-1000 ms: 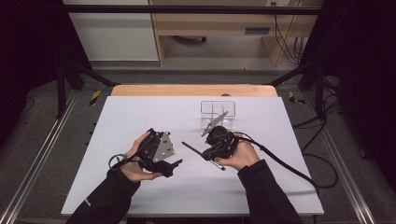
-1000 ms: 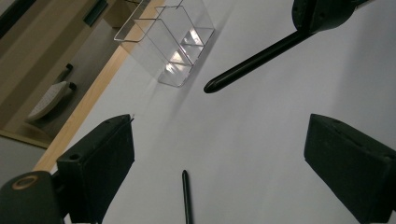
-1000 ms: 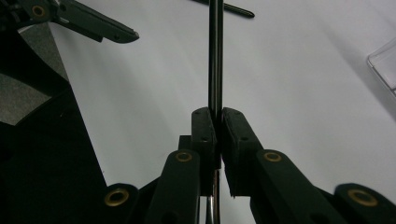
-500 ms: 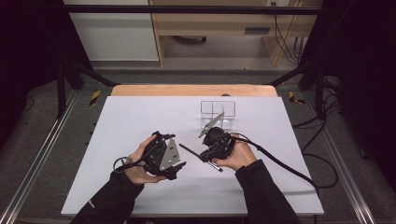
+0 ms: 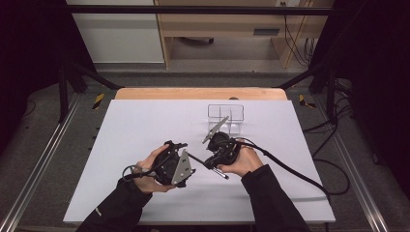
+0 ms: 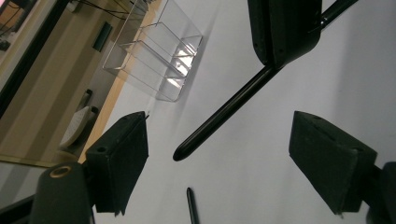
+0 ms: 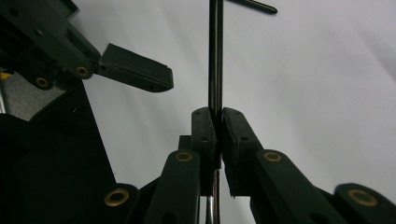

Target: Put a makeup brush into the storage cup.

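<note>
The left gripper has swung in beside the pen; its jaws, closing but still apart, straddle the tip. The right gripper clamps it; probably a handover.

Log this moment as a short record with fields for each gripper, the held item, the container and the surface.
right gripper: jaws shut on a slim black pen, its free end pointing at the left gripper
left gripper: jaws open, have just been closing; pen tip lies between them, untouched
second pen: a black pen lying on the table
container: clear plastic divided organiser, behind the grippers
surface: white table
</note>
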Tool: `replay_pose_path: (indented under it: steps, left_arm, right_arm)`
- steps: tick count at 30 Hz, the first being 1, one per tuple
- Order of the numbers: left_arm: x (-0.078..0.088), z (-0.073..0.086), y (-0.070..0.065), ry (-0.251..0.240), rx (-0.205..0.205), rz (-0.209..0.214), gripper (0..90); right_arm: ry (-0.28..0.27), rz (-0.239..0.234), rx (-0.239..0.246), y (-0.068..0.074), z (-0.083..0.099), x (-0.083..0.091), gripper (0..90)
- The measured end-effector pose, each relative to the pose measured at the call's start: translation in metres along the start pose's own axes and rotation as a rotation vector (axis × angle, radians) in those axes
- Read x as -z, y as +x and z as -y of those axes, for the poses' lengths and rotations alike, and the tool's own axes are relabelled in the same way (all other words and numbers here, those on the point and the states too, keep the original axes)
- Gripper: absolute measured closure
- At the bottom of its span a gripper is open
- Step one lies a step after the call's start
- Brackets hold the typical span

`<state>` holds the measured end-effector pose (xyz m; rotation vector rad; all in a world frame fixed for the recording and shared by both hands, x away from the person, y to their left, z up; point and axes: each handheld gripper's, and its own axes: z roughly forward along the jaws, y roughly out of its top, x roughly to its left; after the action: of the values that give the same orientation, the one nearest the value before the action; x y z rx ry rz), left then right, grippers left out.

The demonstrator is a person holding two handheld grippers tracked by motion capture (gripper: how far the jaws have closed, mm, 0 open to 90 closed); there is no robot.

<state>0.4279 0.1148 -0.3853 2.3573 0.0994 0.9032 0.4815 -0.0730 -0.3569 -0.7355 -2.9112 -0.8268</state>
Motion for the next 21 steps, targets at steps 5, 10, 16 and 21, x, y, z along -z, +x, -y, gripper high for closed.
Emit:
replay_pose_path:
  steps: [5,10,16,21]
  left_arm:
    - [-0.002,-0.001,-0.005,0.008,-0.044,-0.01,23.2]
    - [-0.003,-0.002,-0.008,0.015,-0.102,-0.029,28.4]
    - [-0.004,-0.005,-0.015,0.012,-0.175,-0.044,35.5]
    - [-0.006,-0.007,-0.02,0.014,-0.215,-0.048,39.1]
  right_arm:
    - [0.01,-0.009,0.0,0.001,-0.002,-0.002,84.0]
    - [0.019,-0.016,0.001,0.001,-0.002,-0.003,84.0]
    - [0.03,-0.027,0.004,0.002,-0.002,-0.002,84.0]
    - [0.037,-0.032,0.005,0.003,-0.002,-0.002,84.0]
